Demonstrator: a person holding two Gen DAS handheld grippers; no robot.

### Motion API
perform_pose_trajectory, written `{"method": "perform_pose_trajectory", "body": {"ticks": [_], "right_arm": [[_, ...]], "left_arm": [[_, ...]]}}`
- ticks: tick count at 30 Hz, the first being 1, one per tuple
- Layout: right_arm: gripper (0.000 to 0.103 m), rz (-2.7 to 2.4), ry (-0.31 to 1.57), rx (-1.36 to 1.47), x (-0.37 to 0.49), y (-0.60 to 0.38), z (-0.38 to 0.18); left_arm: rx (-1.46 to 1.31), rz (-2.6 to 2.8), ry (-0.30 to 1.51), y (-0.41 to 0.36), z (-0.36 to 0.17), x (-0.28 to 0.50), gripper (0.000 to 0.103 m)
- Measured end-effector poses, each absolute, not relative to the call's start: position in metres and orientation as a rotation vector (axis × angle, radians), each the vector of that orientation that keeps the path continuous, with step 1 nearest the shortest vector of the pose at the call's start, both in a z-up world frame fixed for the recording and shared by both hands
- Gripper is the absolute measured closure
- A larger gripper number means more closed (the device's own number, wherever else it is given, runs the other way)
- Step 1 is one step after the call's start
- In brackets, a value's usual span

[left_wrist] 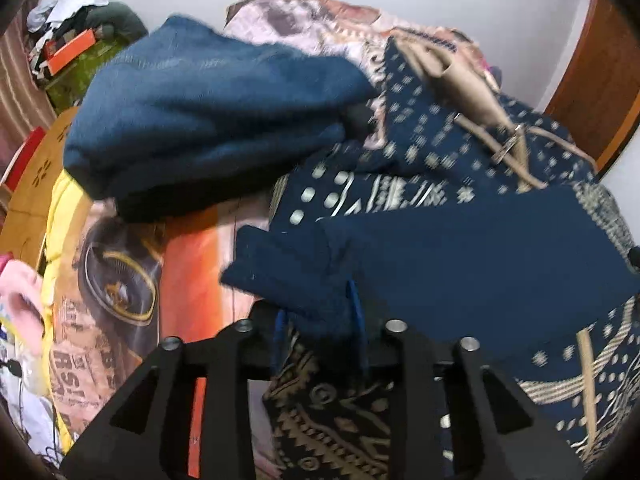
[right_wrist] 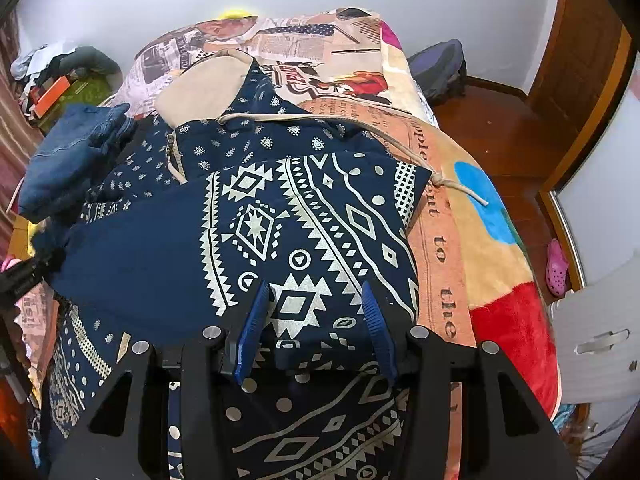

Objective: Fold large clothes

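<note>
Your left gripper (left_wrist: pixel 320 328) has its blue fingers (left_wrist: pixel 357 312) mostly buried in a fold of the patterned hoodie (left_wrist: pixel 460 264), so you cannot tell whether they press it. That whole view is smeared with motion blur. At nine o'clock in the right wrist view, the frame edge cuts off a black tool (right_wrist: pixel 24 276). The hoodie covers much of the bedspread (right_wrist: pixel 460 240).

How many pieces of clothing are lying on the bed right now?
2: a navy patterned hoodie spread mid-bed under the grippers, and a folded blue garment beside it at the left edge. More may lie hidden beneath.
</note>
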State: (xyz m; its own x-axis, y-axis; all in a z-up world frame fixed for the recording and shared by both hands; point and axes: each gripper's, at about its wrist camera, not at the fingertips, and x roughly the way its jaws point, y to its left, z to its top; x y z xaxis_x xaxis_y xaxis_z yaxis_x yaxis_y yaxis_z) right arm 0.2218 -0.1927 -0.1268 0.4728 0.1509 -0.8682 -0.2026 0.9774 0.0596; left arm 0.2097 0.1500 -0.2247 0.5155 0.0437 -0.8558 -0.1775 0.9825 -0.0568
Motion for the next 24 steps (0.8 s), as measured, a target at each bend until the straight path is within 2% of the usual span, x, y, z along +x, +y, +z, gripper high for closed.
{"method": "perform_pose_trajectory", "body": {"ticks": [3,6,9,13,24], "right_arm": [[0.058,0.218,1.056,-0.056,0.222,-0.193,-0.127],[0.057,0.225,1.053,-0.081,0.221,-0.190,-0.126],[0.053,0.223,1.051,-0.113,0.221,-0.188,-0.125],[0.053,0.229,1.052,-0.131,0.223,-0.188,-0.123],[0.053,0.267,0.936,-0.105,0.247,-0.178,-0.082]], "left_arm": [[-0.136,0.163,1.047,0.157,-0.234,0.203,0.051],[-0.120,0.168,1.054,0.160,-0.235,0.196,0.043],[-0.090,0.170,1.059,0.160,-0.228,0.192,0.043],[-0.086,0.147,1.033,0.157,-0.207,0.194,0.043],[-0.040,0.052,0.818,0.123,-0.128,0.241,0.043]]}}
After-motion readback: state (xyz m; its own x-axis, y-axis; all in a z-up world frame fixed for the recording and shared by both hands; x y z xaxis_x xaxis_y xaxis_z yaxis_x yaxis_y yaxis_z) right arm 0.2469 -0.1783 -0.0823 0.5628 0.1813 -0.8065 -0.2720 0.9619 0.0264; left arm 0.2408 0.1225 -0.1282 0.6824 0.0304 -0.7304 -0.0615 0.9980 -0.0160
